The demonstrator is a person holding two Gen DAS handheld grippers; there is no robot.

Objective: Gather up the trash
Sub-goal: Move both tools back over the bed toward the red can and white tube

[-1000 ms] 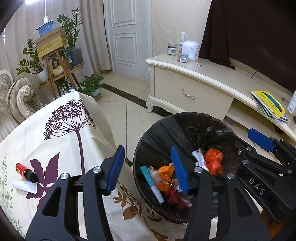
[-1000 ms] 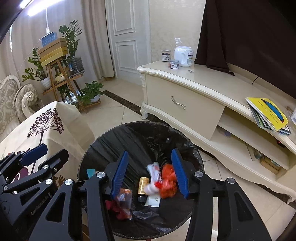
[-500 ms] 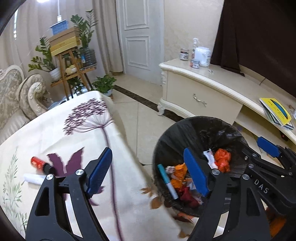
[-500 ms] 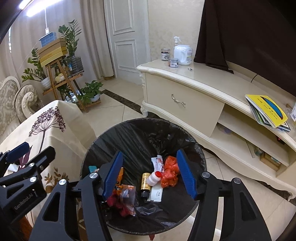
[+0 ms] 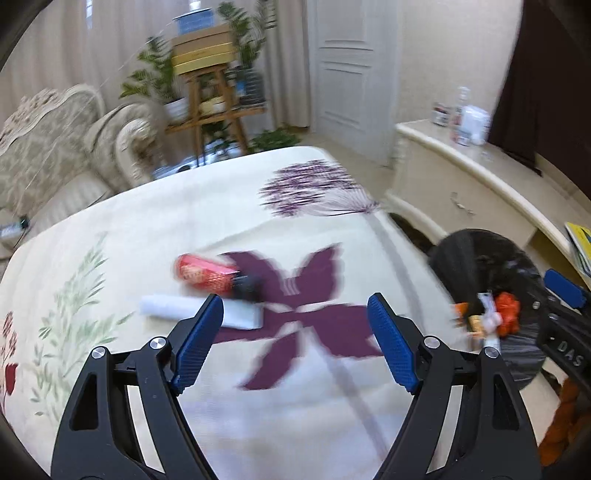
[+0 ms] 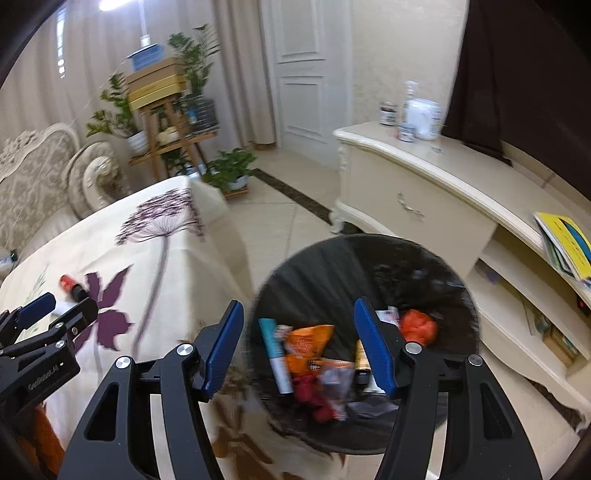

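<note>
Left wrist view: the left gripper (image 5: 295, 339) has just been opening, jaws apart and empty above the tablecloth (image 5: 155, 229). A red tube (image 5: 208, 275) and white roll (image 5: 199, 312) lie mid-cloth, touching; grabbing one may nudge the other away.

Right wrist view: the right gripper (image 6: 299, 349), jaws just widened and empty, hangs over the bin (image 6: 332, 262) beside the table's edge; a careless swing could clip its rim.

Both fisheye views are brightly and evenly lit from a ceiling light (image 6: 110, 3); strong motion blur is seen throughout, and straight edges are bowed toward dark corners
</note>
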